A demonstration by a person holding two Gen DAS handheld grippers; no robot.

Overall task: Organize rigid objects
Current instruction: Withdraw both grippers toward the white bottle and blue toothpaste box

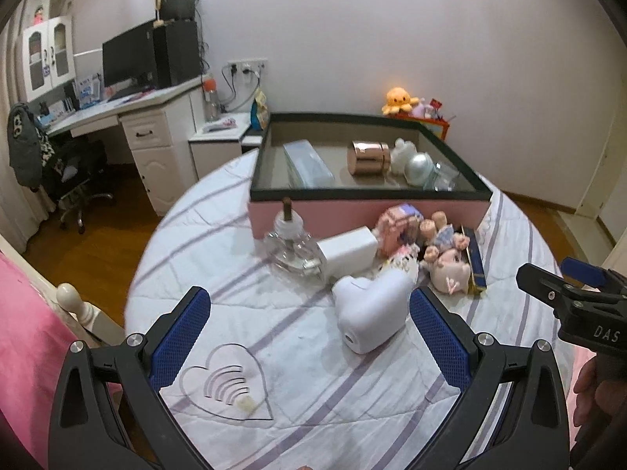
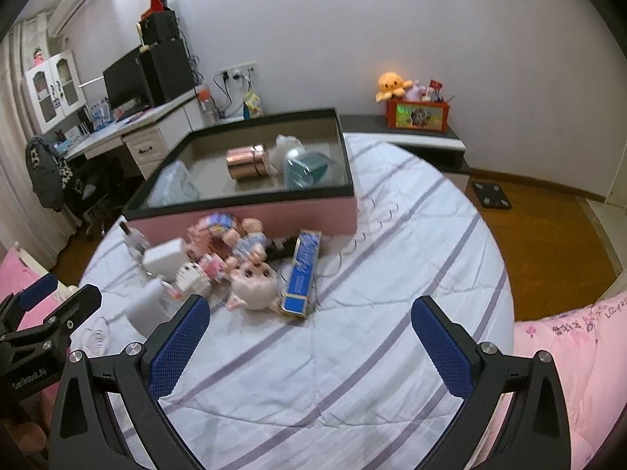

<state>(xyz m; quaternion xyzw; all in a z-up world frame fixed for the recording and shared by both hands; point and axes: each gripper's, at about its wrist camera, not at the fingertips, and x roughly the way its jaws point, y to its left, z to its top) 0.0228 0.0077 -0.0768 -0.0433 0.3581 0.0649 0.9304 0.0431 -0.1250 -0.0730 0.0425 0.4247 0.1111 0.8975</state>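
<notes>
A pink box point(image 1: 392, 211) with a dark rim stands at the back of the bed point(image 1: 298, 352). In it lie a copper tin point(image 1: 368, 158), a clear case point(image 1: 307, 164) and pale ornaments. In front of it lies a pile: a glass bottle point(image 1: 288, 241), a white charger point(image 1: 347, 250), a white heart-shaped case point(image 1: 370, 307), a doll point(image 2: 250, 270) and a blue box point(image 2: 301, 274). My left gripper point(image 1: 309, 333) is open, just short of the heart-shaped case. My right gripper point(image 2: 309, 337) is open and empty, short of the doll and blue box.
A heart-shaped outline point(image 1: 227, 384) marks the sheet near my left fingers. A desk point(image 1: 129, 113) with a monitor stands at the left. A red toy bin point(image 2: 417, 113) sits on a low shelf at the back. Wooden floor point(image 2: 548, 235) lies around the bed.
</notes>
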